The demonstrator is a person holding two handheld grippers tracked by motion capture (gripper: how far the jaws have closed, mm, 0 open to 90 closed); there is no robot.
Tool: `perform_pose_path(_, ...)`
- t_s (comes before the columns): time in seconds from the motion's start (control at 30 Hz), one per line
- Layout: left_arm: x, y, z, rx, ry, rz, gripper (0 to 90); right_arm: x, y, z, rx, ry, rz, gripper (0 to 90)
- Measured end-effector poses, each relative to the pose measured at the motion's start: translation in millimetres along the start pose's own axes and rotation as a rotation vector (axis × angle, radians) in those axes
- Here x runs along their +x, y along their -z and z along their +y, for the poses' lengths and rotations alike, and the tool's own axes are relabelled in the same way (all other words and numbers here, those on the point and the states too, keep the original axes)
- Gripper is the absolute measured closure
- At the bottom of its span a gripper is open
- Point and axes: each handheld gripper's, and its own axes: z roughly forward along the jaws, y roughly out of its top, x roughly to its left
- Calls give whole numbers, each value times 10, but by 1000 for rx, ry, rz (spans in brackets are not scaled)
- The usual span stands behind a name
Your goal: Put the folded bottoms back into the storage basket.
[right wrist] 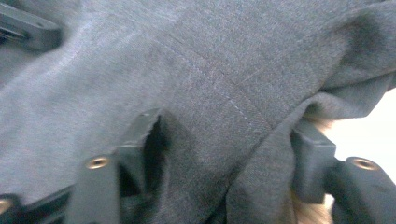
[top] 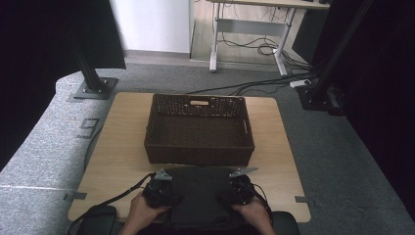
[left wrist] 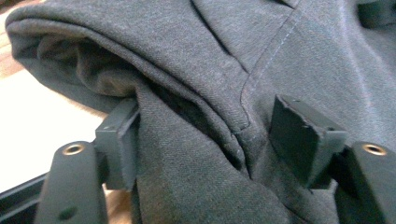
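Observation:
A folded dark grey garment (top: 200, 196) lies on the near edge of the wooden table (top: 122, 142), between a person's two hands. My left gripper (top: 161, 188) holds its left side. In the left gripper view the jaws of the left gripper (left wrist: 212, 140) pinch the thick folded cloth (left wrist: 233, 56), one jaw by the table and one on top. My right gripper (top: 239, 188) holds the garment's right side. In the right gripper view the right gripper (right wrist: 229, 149) presses a dent into the fabric (right wrist: 187, 60), its other jaw tucked under the folded edge.
A dark brown wicker basket (top: 247, 129), open on top and with nothing in it, stands mid-table just beyond the garment. Bare wood shows left and right of the basket. Black frame posts (top: 90, 78) stand on the grey carpet past the table's far corners.

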Motion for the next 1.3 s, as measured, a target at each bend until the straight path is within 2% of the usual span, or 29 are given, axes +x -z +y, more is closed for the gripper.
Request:
perform_pose_path(0.1, -6, -8, 13, 0, 1, -10, 360, -62, -17, -11, -23, -44, 72, 527)
perform_pose_path(0.17, -11, -22, 33, 4, -2, -22, 413, -83, -35, -13, -26, -61, 107, 573)
perform_pose_path(0.37, -10, -30, 46, -5, -4, -58, 577, -75, -72, 4, -16, -56, 151, 632)
perform_pose_path(0.53, -19, 4, 41, -29, -32, -61, 635, -44, -38, -4, -42, -37, 142, 666)
perform_pose_path(0.67, 4, 59, 67, -40, -31, -81, 652, -14, 6, -1, -69, -18, 133, 679)
perform_pose_path(0.93, 27, 214, 120, -94, -27, -115, 660, 33, 120, 45, -119, -1, 135, 685)
perform_pose_path(1.07, 49, 306, 160, -133, -23, -154, 681, 60, 203, 85, -149, 14, 133, 686)
perform_pose_path(1.3, 30, 426, 229, -169, -39, -157, 683, 99, 323, 174, -185, 45, 127, 689)
